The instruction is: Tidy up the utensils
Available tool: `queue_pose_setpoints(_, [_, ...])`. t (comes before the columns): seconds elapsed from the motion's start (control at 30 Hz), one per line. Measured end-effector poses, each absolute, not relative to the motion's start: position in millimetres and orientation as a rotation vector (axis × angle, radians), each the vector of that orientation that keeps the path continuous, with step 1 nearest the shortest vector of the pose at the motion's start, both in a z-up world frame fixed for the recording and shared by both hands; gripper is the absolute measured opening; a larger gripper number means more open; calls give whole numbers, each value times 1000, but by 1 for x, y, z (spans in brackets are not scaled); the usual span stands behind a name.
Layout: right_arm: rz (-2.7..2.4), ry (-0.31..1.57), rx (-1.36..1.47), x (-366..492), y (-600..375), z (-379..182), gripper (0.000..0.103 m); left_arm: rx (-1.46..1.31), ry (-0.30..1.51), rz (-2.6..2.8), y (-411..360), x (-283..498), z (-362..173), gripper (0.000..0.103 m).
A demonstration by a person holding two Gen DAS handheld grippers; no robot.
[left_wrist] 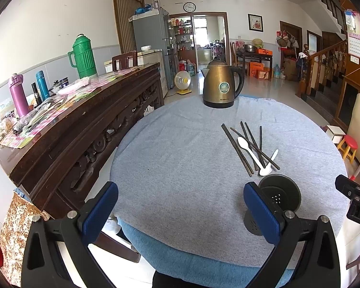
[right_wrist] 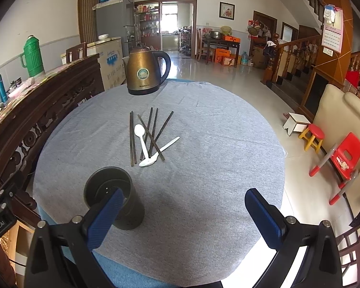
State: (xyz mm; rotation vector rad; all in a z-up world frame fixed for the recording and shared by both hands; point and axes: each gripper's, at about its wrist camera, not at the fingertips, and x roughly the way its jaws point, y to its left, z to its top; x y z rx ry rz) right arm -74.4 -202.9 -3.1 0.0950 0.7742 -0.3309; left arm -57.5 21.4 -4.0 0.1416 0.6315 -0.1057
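Several dark chopsticks (right_wrist: 151, 134) and two white plastic spoons (right_wrist: 141, 139) lie in a loose pile on the grey-clothed round table (right_wrist: 204, 144); they also show in the left wrist view (left_wrist: 249, 146). A dark round utensil holder (right_wrist: 115, 199) stands upright near the table's front edge, just before the pile; it also shows in the left wrist view (left_wrist: 282, 194). My left gripper (left_wrist: 180, 206) is open and empty, left of the holder. My right gripper (right_wrist: 182, 211) is open and empty, right of the holder.
A bronze electric kettle (right_wrist: 145, 72) stands at the table's far side. A long dark wooden sideboard (left_wrist: 84, 124) with flasks and clutter runs along the left. Red and yellow stools (right_wrist: 314, 136) and a red chair (right_wrist: 345, 158) stand on the floor at the right.
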Motion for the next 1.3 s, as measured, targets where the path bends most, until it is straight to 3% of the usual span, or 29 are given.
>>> queue_pose_setpoints(0.23, [-298,761,127,-51,-219,0,103,129,681,-146,21,-28,-4,103])
queue_pose_setpoints(0.47, [-260,790,241,24,-282,-8,102,51,823,-208,24,52,-18,103])
queue_pose_setpoints(0.57, [-232,820,323,73,-309,-24,92,38,867,-231,17,89,-28,96])
queue_pose_setpoints(0.63, [-209,852,376,103,-321,-36,78,44,883,-252,10,110,-34,87])
queue_pose_setpoints(0.73, [-177,912,434,159,-336,-64,56,52,928,-265,-1,145,-45,67])
queue_pose_setpoints(0.83, [-145,960,507,209,-343,-86,42,28,990,-297,-13,182,-57,52])
queue_pose_setpoints(1.3, [-246,1217,460,324,-335,-170,41,17,1193,-310,-88,311,-114,50])
